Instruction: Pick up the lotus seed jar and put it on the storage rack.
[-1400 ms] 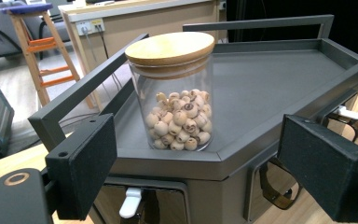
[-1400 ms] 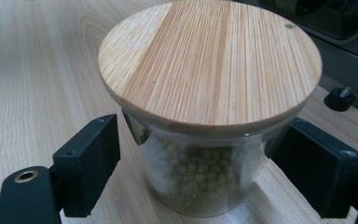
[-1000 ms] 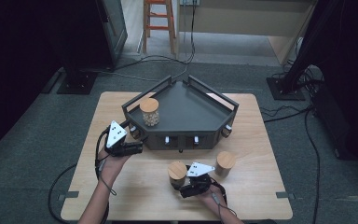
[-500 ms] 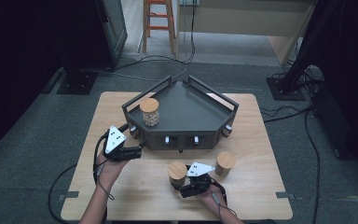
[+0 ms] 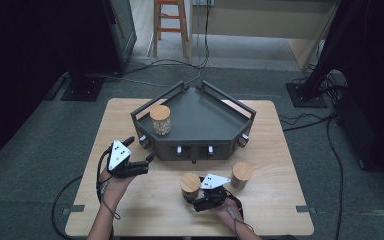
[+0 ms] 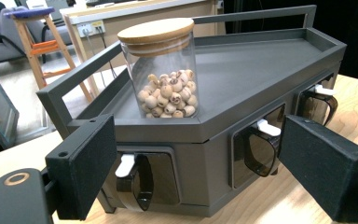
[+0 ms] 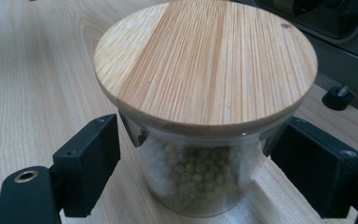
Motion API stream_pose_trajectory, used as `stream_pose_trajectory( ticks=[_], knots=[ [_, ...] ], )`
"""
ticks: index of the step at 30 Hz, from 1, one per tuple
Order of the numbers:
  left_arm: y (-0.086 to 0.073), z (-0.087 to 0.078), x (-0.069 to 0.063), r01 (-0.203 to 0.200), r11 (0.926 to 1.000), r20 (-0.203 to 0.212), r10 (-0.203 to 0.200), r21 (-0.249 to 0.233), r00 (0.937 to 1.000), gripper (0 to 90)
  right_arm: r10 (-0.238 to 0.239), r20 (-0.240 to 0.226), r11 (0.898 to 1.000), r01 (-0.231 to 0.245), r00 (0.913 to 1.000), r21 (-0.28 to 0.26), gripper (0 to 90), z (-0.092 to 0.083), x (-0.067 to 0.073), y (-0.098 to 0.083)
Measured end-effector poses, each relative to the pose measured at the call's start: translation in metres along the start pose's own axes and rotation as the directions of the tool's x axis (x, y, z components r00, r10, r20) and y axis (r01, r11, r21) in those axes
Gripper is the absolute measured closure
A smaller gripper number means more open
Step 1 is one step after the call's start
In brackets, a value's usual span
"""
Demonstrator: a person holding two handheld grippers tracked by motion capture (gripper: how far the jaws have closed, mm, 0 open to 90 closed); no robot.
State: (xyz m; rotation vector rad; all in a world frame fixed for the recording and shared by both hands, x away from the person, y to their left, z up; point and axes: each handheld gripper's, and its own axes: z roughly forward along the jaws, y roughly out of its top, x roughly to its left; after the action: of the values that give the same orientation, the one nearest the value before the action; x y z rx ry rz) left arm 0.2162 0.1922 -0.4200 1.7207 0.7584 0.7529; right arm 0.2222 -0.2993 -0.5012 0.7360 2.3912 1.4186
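A dark grey tray stand (image 5: 205,115) sits at the table's far middle. On its left corner stands a glass jar of pale round nuts (image 5: 160,120) (image 6: 161,70) with a wooden lid. My left gripper (image 5: 141,148) (image 6: 205,168) is open in front of the stand's left front corner (image 6: 261,60), nothing between its jaws. Near the front edge, my right gripper (image 5: 192,192) (image 7: 196,177) is shut on a wooden-lidded jar of green peas (image 5: 190,182) (image 7: 205,60), its pads against the glass just under the lid. That jar rests on the table.
Another wooden-lidded jar (image 5: 242,174) stands just right of the held one. The stand's front face has dark scoops with white tabs (image 6: 261,144). An orange stool (image 5: 169,20) and cables lie on the floor beyond the table.
My left gripper has drawn back a little from the stand toward the table's near edge. The right gripper and its jar have stayed put.
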Motion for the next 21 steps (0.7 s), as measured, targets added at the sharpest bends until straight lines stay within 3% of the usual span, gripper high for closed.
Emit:
stream_pose_trajectory(
  ticks=[14,21],
  knots=[
    [-0.008,0.000,-0.005,-0.002,1.0000,0.002,0.002,-0.007,1.0000,11.8,0.002,-0.002,1.000,-0.002,1.0000,0.000,15.7,0.000,-0.001,0.000],
    [-0.013,-0.001,-0.009,-0.035,0.9992,0.009,0.035,-0.019,0.9993,11.8,0.008,-0.004,1.000,-0.008,1.0000,-0.001,15.6,0.000,-0.001,0.000]
  ],
)
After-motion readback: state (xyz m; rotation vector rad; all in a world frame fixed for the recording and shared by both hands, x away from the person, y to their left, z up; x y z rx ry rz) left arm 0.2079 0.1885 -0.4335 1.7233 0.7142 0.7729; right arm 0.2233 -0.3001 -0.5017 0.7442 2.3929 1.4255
